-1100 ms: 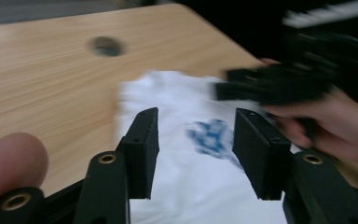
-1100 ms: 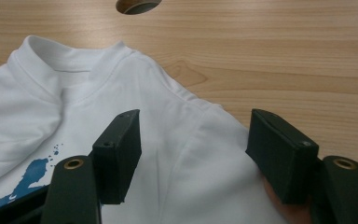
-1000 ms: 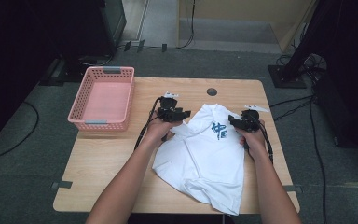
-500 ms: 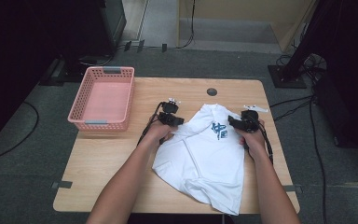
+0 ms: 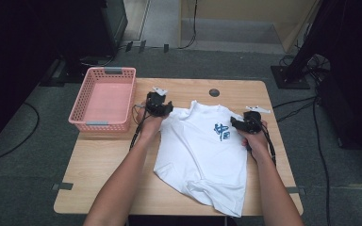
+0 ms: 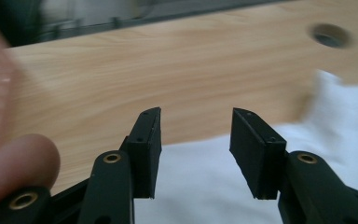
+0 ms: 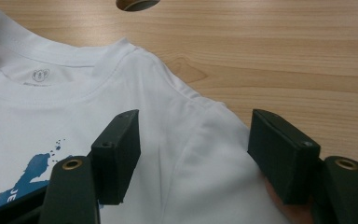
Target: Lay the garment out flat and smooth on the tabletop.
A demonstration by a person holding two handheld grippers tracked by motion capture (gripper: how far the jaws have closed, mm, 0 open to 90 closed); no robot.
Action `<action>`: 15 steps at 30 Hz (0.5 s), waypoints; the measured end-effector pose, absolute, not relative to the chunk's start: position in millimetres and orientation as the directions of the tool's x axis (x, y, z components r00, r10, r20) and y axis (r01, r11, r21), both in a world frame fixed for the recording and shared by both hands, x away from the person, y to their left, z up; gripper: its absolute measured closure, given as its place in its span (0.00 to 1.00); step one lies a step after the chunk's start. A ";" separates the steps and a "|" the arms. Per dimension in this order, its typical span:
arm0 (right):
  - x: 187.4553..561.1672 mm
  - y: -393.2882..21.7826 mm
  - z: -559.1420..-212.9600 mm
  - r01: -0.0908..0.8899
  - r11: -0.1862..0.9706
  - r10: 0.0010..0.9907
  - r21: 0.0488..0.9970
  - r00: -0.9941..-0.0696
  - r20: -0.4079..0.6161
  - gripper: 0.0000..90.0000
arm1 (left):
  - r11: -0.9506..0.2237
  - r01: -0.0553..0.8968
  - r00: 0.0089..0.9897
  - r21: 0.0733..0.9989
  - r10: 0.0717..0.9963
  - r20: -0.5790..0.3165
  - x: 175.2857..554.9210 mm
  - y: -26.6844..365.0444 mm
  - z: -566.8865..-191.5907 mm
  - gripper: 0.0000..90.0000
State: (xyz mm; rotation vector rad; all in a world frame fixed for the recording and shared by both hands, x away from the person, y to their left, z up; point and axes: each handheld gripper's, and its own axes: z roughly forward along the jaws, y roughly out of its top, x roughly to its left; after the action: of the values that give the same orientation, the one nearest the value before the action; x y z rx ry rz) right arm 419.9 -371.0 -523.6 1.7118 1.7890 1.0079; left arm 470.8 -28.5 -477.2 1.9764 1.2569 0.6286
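While white tee (image 5: 202, 150) is lying spread on wood table (image 5: 103, 160) beside pink basket (image 5: 104, 99), L gripper (image 5: 162, 107) is hovering at its shoulder edge, jaws just reopening, nothing pinched. R gripper (image 5: 240, 125) is sitting jaws apart over other shoulder, not clamping.

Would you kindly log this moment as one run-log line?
left gripper: open, jaws just reopened, over shirt edge | right gripper: open over shoulder | white T-shirt: flat on table
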 end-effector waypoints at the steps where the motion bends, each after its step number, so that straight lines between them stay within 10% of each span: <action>1: 419.9 -370.7 -523.6 0.641 -0.045 0.981 0.767 -0.116 0.154 0.38 | -0.320 0.581 0.433 0.749 0.900 0.049 470.7 -33.1 -483.2 0.61; 15: 420.1 -366.3 -520.8 0.636 -0.029 0.999 0.771 0.002 0.036 0.35 | -0.082 0.632 0.080 0.771 0.996 0.040 472.4 3.5 -506.5 0.44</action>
State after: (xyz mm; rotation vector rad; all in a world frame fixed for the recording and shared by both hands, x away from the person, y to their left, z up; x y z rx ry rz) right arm 420.1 -366.3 -520.8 1.7224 1.6893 0.8340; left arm 472.4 3.5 -506.5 1.7788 1.6108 0.8020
